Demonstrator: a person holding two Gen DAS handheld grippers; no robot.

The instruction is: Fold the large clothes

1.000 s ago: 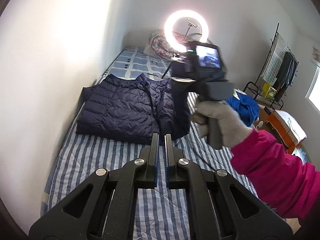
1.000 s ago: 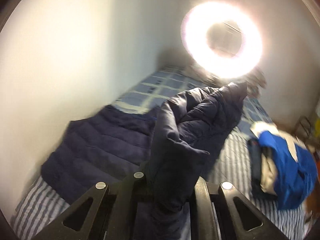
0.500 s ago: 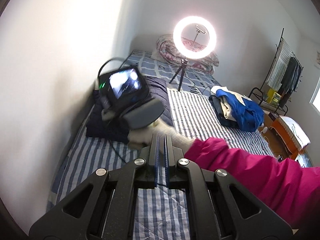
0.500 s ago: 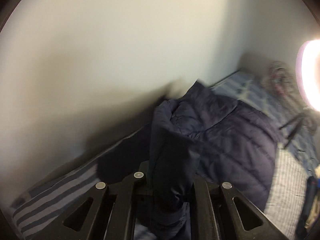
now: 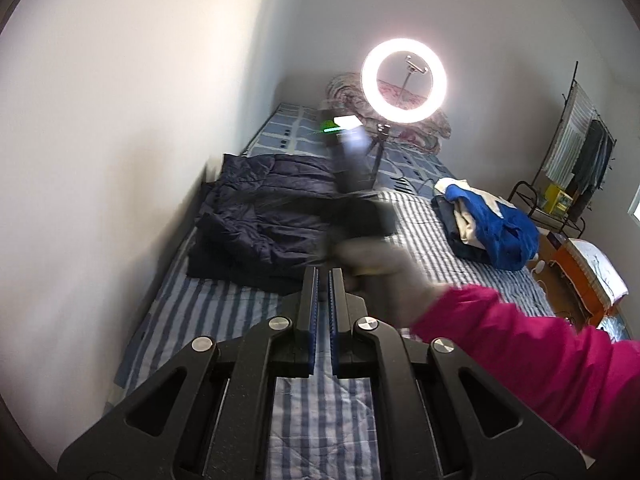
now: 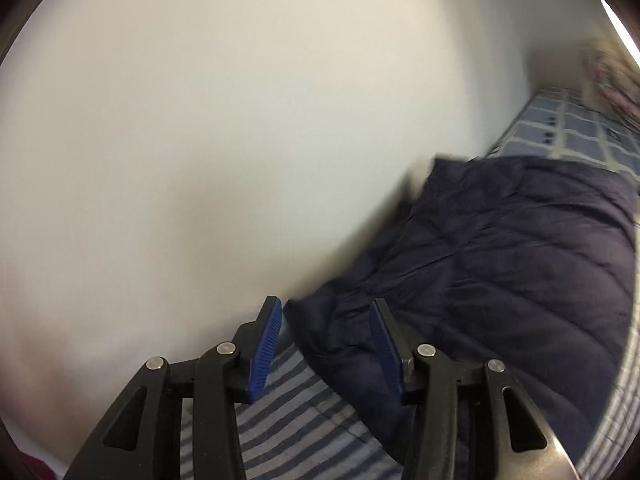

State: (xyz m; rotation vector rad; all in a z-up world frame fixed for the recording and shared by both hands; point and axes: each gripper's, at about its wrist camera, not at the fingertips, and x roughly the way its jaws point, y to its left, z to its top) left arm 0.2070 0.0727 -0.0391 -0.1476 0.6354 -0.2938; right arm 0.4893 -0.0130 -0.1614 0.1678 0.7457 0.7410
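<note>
Left wrist view: the left gripper (image 5: 323, 280) fills the lower half of the picture, its two black fingers pressed almost together, with only a thin slit between the blue pads and nothing held. Ahead of it runs a striped bed (image 5: 224, 312) along a white wall (image 5: 120, 120). A dark navy puffer jacket (image 5: 264, 216) lies on the bed at about ten o'clock from the fingertips, partly folded over on itself, its left edge close to the wall. Just above the fingertips, at twelve o'clock, a gloved right hand (image 5: 376, 268) in a pink sleeve (image 5: 520, 360) holds the right gripper, which is smeared by motion blur and lies over the jacket's right side. At one o'clock, at the far end of the bed, a lit ring light (image 5: 404, 80) stands on a tripod in front of a rolled floral quilt (image 5: 432, 128). At two o'clock a pile of blue and white clothes (image 5: 488, 224) sits on the bed, well apart from the jacket. A clothes rack (image 5: 580, 140) stands against the far right wall.

Right wrist view: the right gripper (image 6: 326, 340) has its fingers spread wide apart and grips nothing. The white wall fills the upper left. The navy jacket (image 6: 500, 272) lies on the striped sheet (image 6: 288, 420) from one to four o'clock; its near corner lies between the open fingers, though whether it touches them is unclear.
</note>
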